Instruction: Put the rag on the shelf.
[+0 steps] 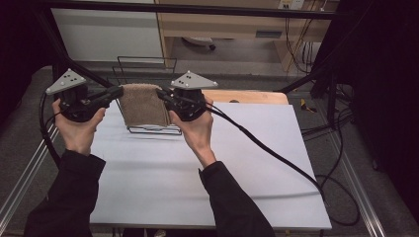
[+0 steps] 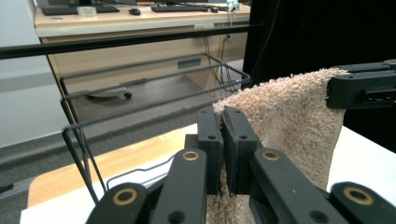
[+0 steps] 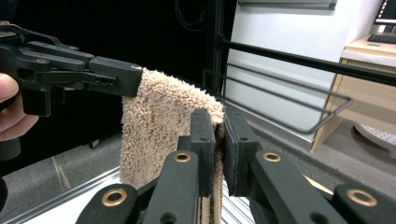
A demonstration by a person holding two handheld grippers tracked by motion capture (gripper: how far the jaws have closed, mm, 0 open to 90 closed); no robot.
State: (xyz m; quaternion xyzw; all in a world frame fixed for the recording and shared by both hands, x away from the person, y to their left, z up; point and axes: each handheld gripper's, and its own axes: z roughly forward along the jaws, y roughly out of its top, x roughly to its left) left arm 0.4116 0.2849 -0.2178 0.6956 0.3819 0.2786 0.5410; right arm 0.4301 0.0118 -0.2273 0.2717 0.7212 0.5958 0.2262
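Observation:
A beige terry towel (image 1: 144, 104) hangs folded, held up by its two top corners in front of a black wire rack (image 1: 146, 64). My left gripper (image 1: 118, 91) is shut on the towel's left top corner. The right gripper (image 1: 160, 93) is shut on the right top corner. In the left gripper view the towel (image 2: 289, 121) hangs down from between my closed jaws, and the right gripper (image 2: 362, 86) pinches its far corner. In the right gripper view the towel (image 3: 159, 126) hangs the same way, with the left gripper (image 3: 116, 77) on its far corner.
The wire rack's base (image 1: 154, 130) stands on the white table (image 1: 197, 168) near its back left. A wooden board (image 1: 252, 96) lies behind the table top. Cables trail from the right gripper across the table (image 1: 276, 153). A black frame bar (image 1: 197, 9) crosses overhead.

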